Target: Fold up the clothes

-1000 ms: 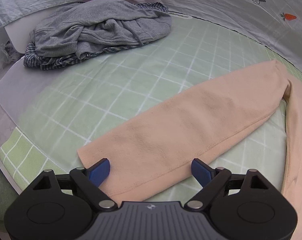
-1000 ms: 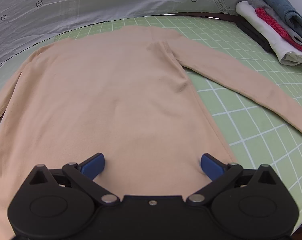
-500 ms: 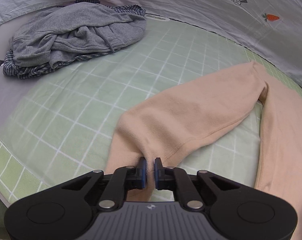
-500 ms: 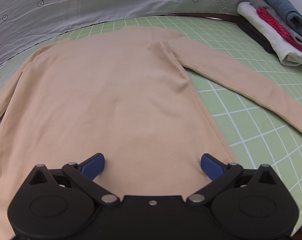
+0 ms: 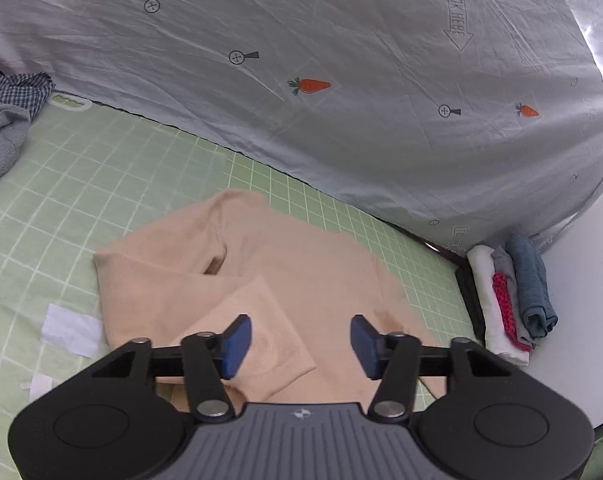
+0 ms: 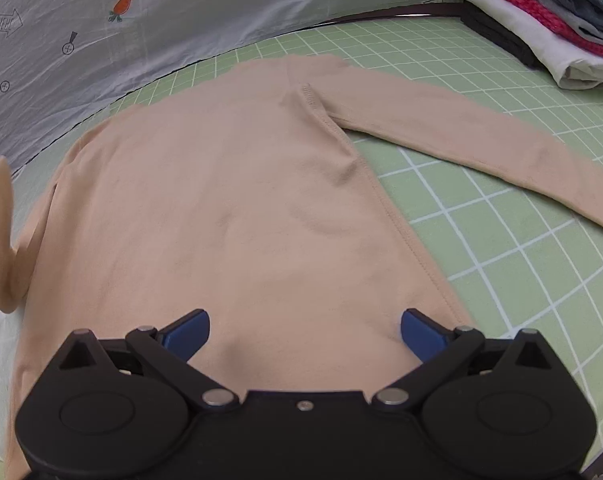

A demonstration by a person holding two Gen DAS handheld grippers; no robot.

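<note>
Left gripper (image 5: 297, 340) is held spread and empty just above the cuff of a sleeve (image 5: 257, 332) laid folded across the peach top (image 5: 301, 264); right gripper (image 6: 303, 330) is likewise spread, nothing pinched, over the hem. The top is spread flat on the green grid mat (image 6: 501, 240), its other sleeve (image 6: 461, 136) stretched out sideways. A folded stack (image 6: 549, 20) is seen near the mat's far corner, rumpled grey and checked clothes (image 5: 5, 120) at the opposite edge, a carrot-print sheet (image 5: 341, 80) behind.
</note>
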